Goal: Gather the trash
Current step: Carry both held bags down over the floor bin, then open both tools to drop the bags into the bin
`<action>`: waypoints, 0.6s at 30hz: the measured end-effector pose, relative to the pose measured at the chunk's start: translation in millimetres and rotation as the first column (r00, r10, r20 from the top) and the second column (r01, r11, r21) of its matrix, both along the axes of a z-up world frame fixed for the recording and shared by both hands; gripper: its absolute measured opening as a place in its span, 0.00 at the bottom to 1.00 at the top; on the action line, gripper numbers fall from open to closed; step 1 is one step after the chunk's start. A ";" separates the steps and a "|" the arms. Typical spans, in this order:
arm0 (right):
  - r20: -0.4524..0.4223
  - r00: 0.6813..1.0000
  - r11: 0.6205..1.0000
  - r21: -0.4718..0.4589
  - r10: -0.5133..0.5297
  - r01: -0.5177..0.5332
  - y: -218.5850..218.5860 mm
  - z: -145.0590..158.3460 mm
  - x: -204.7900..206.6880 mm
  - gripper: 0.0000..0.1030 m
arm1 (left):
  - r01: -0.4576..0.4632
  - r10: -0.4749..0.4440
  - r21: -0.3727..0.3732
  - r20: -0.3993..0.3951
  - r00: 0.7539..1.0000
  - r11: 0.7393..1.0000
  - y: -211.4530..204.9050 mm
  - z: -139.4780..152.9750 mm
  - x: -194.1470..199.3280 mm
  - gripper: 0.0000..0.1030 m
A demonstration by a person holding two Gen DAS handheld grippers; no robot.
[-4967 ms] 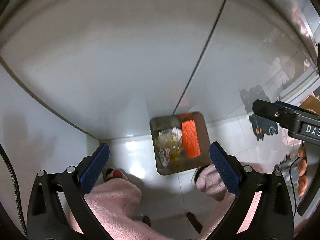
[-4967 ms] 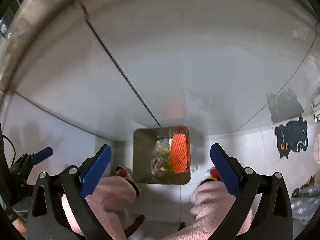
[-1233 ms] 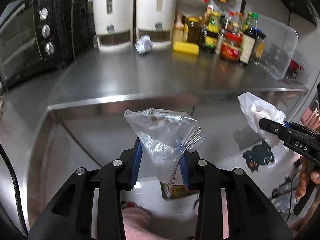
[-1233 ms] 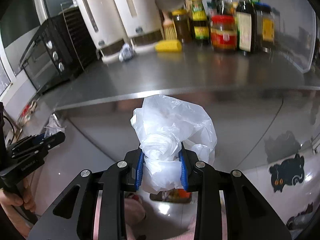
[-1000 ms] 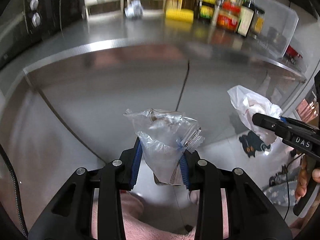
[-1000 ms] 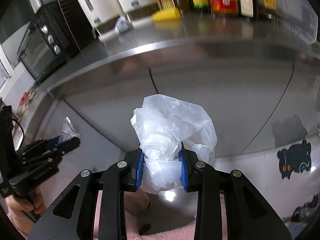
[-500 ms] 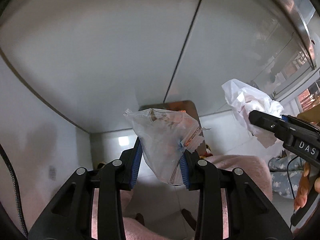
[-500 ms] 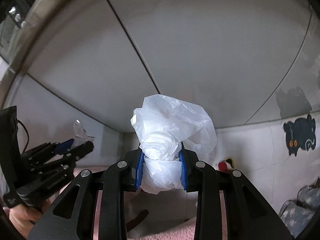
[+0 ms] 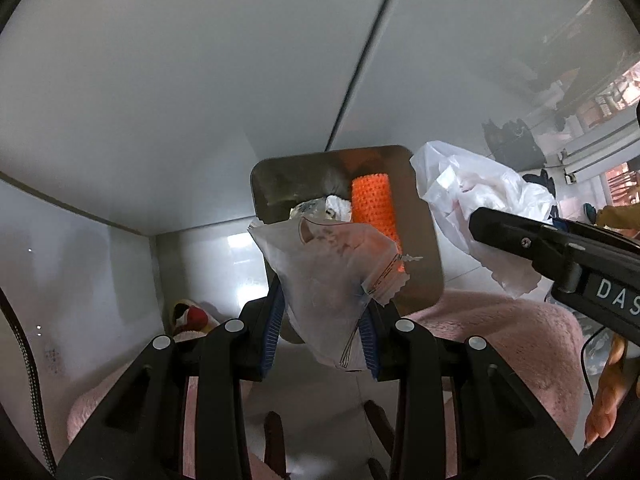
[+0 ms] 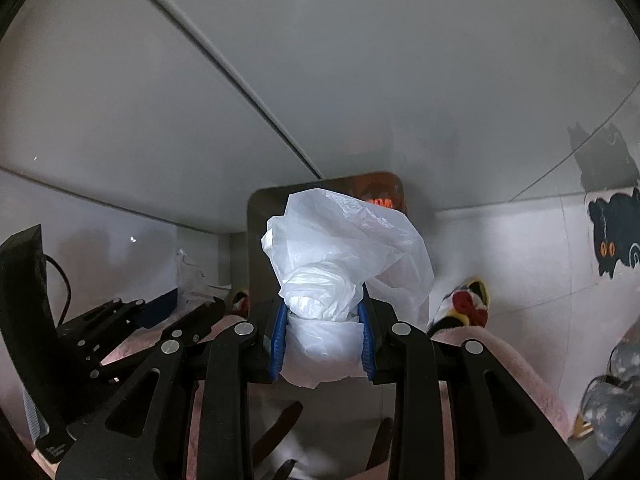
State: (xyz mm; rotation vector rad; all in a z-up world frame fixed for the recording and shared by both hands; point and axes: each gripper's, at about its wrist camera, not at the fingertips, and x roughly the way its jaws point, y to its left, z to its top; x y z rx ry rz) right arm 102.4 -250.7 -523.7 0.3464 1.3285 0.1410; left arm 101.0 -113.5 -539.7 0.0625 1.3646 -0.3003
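My left gripper [image 9: 322, 330] is shut on a clear zip bag [image 9: 328, 276] and holds it above the open metal trash bin [image 9: 424, 248] on the floor. The bin holds an orange mesh roll [image 9: 372, 204] and crumpled wrappers. My right gripper [image 10: 323, 338] is shut on a crumpled white plastic bag [image 10: 344, 256], also above the bin [image 10: 256, 240]. The white bag also shows in the left wrist view [image 9: 476, 200], right of the bin. The left gripper with its clear bag [image 10: 192, 280] shows at the left of the right wrist view.
Steel cabinet fronts [image 9: 200, 80] rise behind the bin. Pink-trousered legs [image 9: 500, 340] and slippers [image 10: 466, 304] stand at the bin's near side. A black cat sticker [image 10: 612, 236] is on the floor at the right.
Both grippers have tilted down from the counter top toward the floor and come closer to the bin. Each still holds its bag. Five seconds ago both were open and empty.
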 end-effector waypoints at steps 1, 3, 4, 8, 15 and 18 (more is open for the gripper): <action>-0.010 1.000 1.000 0.002 0.002 -0.002 -1.3 -4.2 4.7 0.31 | 0.002 -0.002 0.001 -0.008 1.000 1.000 -1.7 -4.1 3.4 0.32; -0.027 1.000 1.000 0.005 0.008 -0.008 3.6 -10.6 11.8 0.32 | 0.008 -0.008 -0.002 -0.019 1.000 1.000 -5.0 -10.4 8.6 0.32; -0.033 0.999 1.000 0.008 0.010 -0.010 5.2 -13.2 15.4 0.32 | 0.010 -0.010 -0.003 -0.022 1.000 1.000 -4.0 -12.1 8.8 0.32; -0.043 0.999 1.000 0.008 0.005 -0.004 7.4 -16.5 26.7 0.35 | 0.011 -0.012 -0.008 -0.037 0.999 1.000 -3.3 -15.5 15.0 0.33; -0.047 0.999 1.000 0.010 0.006 -0.005 6.1 -11.6 34.2 0.48 | 0.000 -0.001 -0.017 -0.036 0.999 1.000 1.3 -12.6 18.3 0.44; -0.035 0.999 1.000 0.009 0.007 -0.006 6.1 -9.0 29.3 0.54 | -0.004 0.003 -0.022 -0.028 1.000 1.000 2.5 -7.8 18.0 0.54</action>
